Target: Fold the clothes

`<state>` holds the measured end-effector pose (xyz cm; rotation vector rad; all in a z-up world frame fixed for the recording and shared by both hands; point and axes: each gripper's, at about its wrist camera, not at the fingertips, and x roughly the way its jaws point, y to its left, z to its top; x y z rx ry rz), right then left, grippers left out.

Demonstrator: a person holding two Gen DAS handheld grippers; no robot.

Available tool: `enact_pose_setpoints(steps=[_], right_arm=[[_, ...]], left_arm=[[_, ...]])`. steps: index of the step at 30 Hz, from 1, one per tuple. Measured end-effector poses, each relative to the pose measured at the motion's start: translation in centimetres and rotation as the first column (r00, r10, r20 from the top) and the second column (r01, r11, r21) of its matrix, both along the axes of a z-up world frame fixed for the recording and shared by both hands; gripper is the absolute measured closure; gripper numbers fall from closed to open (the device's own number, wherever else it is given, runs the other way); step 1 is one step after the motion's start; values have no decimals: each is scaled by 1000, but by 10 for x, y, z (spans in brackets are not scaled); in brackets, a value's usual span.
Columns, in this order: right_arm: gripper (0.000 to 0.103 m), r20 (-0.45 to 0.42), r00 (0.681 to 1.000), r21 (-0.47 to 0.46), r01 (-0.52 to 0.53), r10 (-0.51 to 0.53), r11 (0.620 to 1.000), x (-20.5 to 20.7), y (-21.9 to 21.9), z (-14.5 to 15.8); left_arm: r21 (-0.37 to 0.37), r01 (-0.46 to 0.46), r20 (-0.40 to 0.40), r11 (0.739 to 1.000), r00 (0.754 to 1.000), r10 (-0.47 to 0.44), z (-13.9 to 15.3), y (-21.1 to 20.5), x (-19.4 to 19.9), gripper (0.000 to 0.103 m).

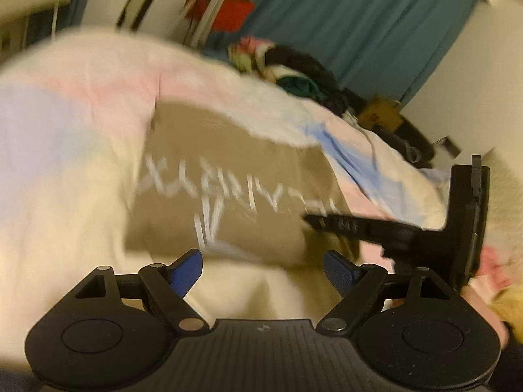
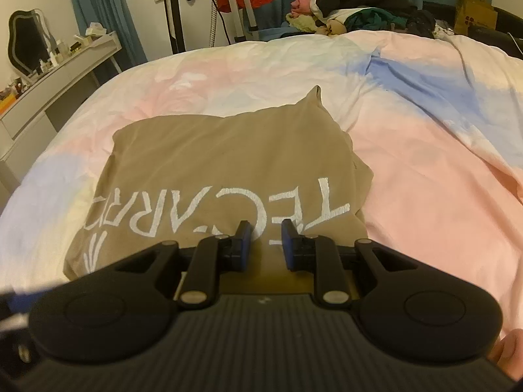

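- The tan shirt (image 2: 225,166) with white lettering lies folded into a rough rectangle on the bed (image 2: 425,150), near the edge closest to both cameras, one corner poking up at its far side.
- The right gripper (image 2: 266,240) is at the shirt's near edge, jaws narrowed to a slim gap; whether they pinch fabric I cannot tell.
- The left gripper (image 1: 263,269) is over the shirt's near edge, jaws wide apart, nothing between them; that view is blurred.
- A heap of clothes (image 2: 356,6) sits at the bed's far edge, a brown paper bag (image 2: 475,13) beside it.
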<state>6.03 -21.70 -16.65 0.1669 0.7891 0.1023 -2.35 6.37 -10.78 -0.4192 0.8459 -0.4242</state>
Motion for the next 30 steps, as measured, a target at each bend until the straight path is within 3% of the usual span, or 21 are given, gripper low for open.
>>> enact_pose_setpoints(steps=[4,9,11,15,17,20,24,26,28,30], right_arm=[[81,2,1000,2,15,-15,1000,-1,0,0],[81,8,1000,-11,15,-15,1000,-3,1,-1],[81,10,1000,-17,15,-15,1000,-3,2,-1],[80,16,1000,-29,13,-12,999,-3,3,0],[80,20,1000,-32,14,-13,999,-4,3,0],[79,33,999,-31,26,-25,999,-7,3,4],[76,77,997,-7,25,-24,1000,-19,2,17],[66,102,995,0,17,-17,1000,-26,2,24],[44,119,993,29,3,-7,1000,-34,0,29],[16,127,992,123,-22,6,992,-41,-6,32]], left_arm=[[-169,-112,-177,979,981,81,-28,19,29,21],[-299,-264,-330,917,930,161,-57,35,50,23],[-320,-311,-333,895,921,202,-59,41,51,39],[-352,-359,-323,865,913,248,-60,49,46,57],[-355,-358,-303,864,918,256,-57,50,43,67],[-360,-352,-267,864,926,266,-51,52,39,76],[-377,-349,-249,858,930,269,-48,53,35,79],[-377,-349,-248,858,931,269,-49,54,34,79],[-378,-348,-249,858,931,268,-49,56,32,79],[-380,-348,-251,857,931,266,-49,58,31,79]])
